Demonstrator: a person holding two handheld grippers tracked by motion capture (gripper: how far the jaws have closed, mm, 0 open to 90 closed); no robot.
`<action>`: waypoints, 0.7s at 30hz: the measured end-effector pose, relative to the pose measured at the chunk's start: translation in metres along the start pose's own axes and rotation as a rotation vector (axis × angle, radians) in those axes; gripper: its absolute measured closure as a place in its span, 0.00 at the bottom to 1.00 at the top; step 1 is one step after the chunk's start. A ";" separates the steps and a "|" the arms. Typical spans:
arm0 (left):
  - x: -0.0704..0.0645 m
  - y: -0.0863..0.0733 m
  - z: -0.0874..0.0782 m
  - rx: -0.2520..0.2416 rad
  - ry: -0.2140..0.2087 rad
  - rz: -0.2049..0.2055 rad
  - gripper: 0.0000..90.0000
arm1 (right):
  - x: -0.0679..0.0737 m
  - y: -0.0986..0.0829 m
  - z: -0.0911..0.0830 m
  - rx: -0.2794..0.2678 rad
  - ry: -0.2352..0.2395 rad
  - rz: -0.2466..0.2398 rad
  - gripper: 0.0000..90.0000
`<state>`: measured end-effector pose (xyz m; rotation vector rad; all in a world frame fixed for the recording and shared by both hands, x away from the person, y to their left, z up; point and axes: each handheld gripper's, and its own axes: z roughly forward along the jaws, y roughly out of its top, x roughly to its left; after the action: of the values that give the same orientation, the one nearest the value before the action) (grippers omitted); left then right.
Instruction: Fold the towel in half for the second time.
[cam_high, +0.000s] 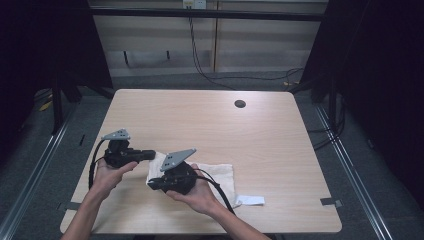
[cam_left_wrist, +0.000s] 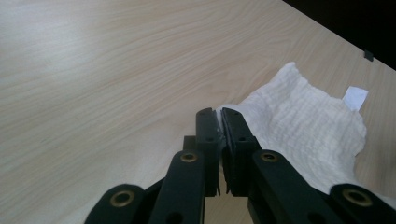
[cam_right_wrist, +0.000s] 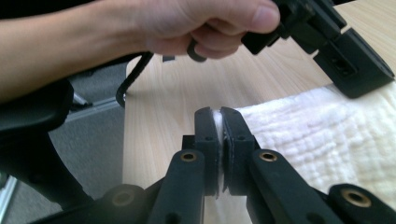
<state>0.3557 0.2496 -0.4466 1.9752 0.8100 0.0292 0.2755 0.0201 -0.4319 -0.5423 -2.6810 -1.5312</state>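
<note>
A white cloth (cam_high: 220, 176) lies crumpled on the wooden table (cam_high: 210, 125) near its front edge. My left gripper (cam_high: 150, 154) points right and is shut on the cloth's left edge; white fabric (cam_left_wrist: 299, 121) is pinched between its jaws (cam_left_wrist: 219, 114). My right gripper (cam_high: 152, 184) points left, just in front of the left one, and is shut on the cloth's near left corner (cam_right_wrist: 317, 135), with a sliver of white between its jaws (cam_right_wrist: 218, 114). The left hand (cam_right_wrist: 187, 28) and its gripper hang close above in the right gripper view.
A small white label (cam_high: 250, 200) juts from the cloth's right side near the table's front edge. A round cable hole (cam_high: 240, 104) sits at the far right of the table. Black tape marks (cam_high: 330, 201) flank the front corners. Cables trail on the floor behind.
</note>
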 end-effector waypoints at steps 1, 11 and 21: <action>0.001 0.000 -0.003 0.004 0.005 0.001 0.96 | 0.000 0.001 0.000 0.005 -0.002 -0.010 0.96; 0.006 0.007 -0.034 -0.047 0.042 0.009 0.96 | 0.001 0.023 0.001 -0.051 0.011 -0.017 0.96; 0.005 0.009 -0.025 -0.051 0.028 0.001 0.96 | 0.000 0.023 0.001 -0.081 0.011 -0.009 0.96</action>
<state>0.3560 0.2692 -0.4279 1.9306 0.8185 0.0775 0.2829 0.0313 -0.4136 -0.5232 -2.6269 -1.6455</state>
